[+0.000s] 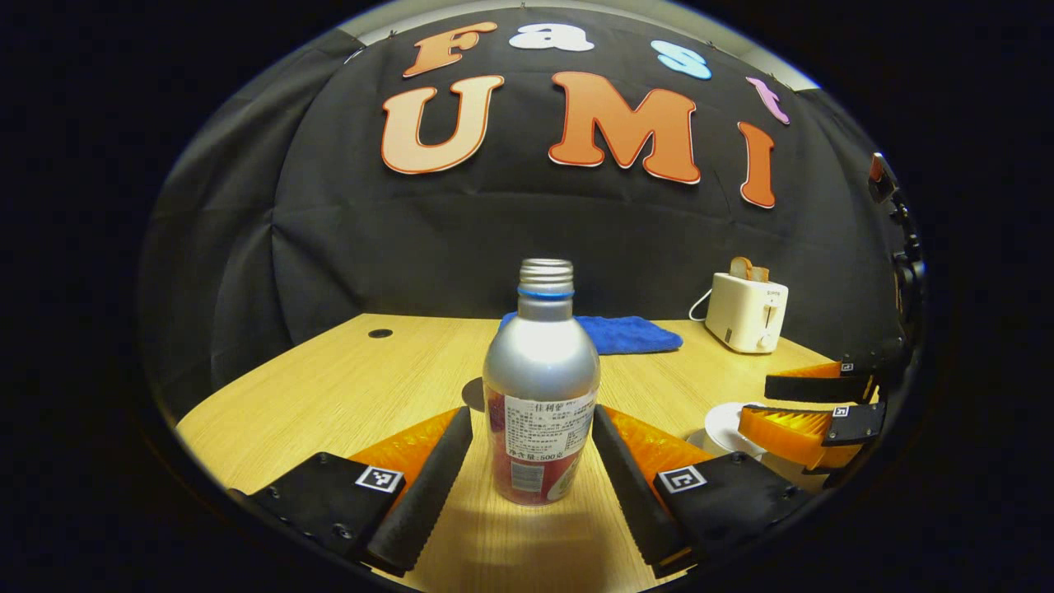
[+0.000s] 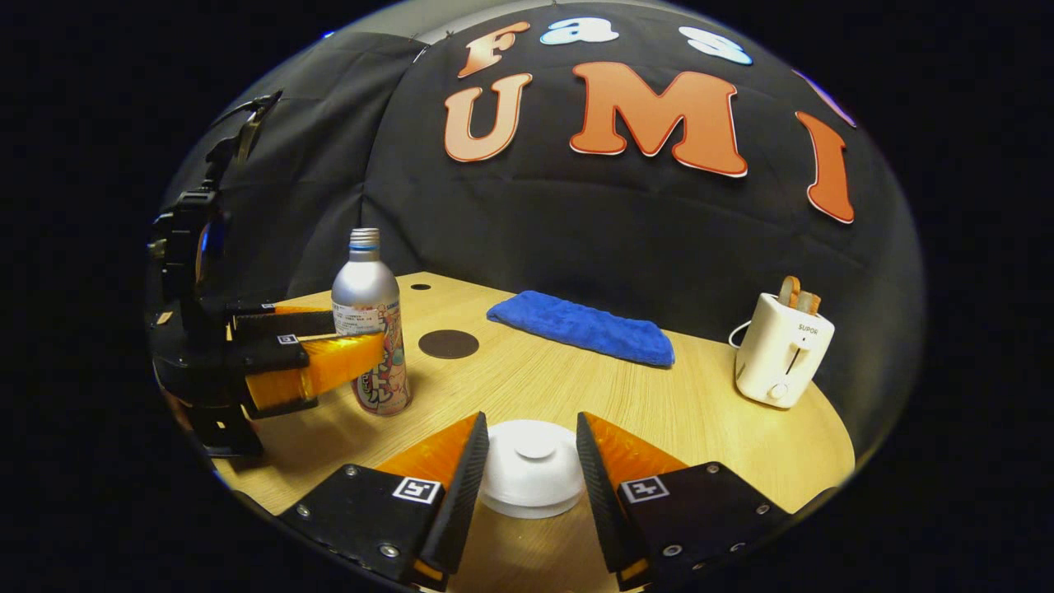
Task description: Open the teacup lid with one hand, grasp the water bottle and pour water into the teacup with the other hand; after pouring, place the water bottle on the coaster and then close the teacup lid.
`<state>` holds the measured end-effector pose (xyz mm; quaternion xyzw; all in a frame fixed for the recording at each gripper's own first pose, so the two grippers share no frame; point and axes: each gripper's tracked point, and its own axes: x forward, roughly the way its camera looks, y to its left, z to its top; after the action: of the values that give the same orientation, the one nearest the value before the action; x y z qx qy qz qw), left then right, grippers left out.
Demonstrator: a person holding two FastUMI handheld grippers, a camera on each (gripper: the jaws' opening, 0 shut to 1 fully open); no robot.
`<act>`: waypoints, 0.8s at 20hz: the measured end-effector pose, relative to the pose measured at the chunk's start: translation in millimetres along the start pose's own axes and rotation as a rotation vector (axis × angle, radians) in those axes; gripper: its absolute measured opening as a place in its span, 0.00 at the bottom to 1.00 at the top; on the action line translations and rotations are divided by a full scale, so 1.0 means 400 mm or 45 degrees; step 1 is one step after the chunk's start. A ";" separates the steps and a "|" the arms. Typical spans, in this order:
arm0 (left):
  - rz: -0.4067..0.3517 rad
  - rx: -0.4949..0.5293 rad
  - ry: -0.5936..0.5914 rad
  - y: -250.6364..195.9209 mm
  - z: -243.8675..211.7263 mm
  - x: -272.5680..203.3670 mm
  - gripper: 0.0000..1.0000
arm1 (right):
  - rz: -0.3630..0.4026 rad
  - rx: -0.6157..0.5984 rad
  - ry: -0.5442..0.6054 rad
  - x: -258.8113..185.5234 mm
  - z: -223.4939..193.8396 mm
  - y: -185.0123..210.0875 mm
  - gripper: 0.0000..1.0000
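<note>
We see the water bottle standing upright on the tabletop, uncapped, and we take it as our landmark. The left hand-held gripper is spread wide around the bottle's lower half, one finger on each side with a gap between each finger and the bottle, so it is not gripping. In the right gripper view we see that same hand-held gripper reaching in from the left edge, its fingers flanking the bottle.

Just behind the bottle, toward the booth's wall, lies the dark round coaster, bare and apart from the bottle. Farther behind the bottle lies a folded blue cloth. To the bottle's right, and nearer the camera in the right gripper view, sits the white teacup lid, in place on the teacup. The right hand-held gripper is open around that lid, fingers close at either side; we cannot tell whether they touch it. Well to the right of the bottle, by the tabletop's far edge, stands a white toaster with bread in its slots.
</note>
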<state>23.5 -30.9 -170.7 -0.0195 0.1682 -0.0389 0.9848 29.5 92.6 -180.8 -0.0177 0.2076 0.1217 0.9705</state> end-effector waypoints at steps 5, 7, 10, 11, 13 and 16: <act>0.011 -0.028 0.051 0.000 -0.025 0.019 0.96 | 0.016 0.017 0.023 0.015 -0.009 0.007 0.51; 0.009 -0.034 0.053 0.000 -0.026 0.027 0.96 | 0.026 0.023 0.021 0.022 -0.008 0.011 0.45; 0.011 -0.036 0.066 0.002 -0.036 0.033 0.96 | 0.027 0.001 0.012 0.025 -0.007 0.008 0.43; 0.010 -0.034 0.070 0.002 -0.038 0.036 0.97 | 0.026 -0.003 0.008 0.028 -0.005 0.009 0.41; 0.015 -0.033 0.075 0.007 -0.038 0.045 0.97 | 0.025 -0.004 0.005 0.034 -0.005 0.006 0.30; 0.017 -0.034 0.072 0.015 -0.034 0.056 0.94 | 0.026 0.002 0.006 0.038 -0.005 0.004 0.25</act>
<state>40.4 -27.2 -191.0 -0.0305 0.1966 -0.0305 0.9795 41.6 97.2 -188.9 -0.0150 0.2101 0.1314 0.9687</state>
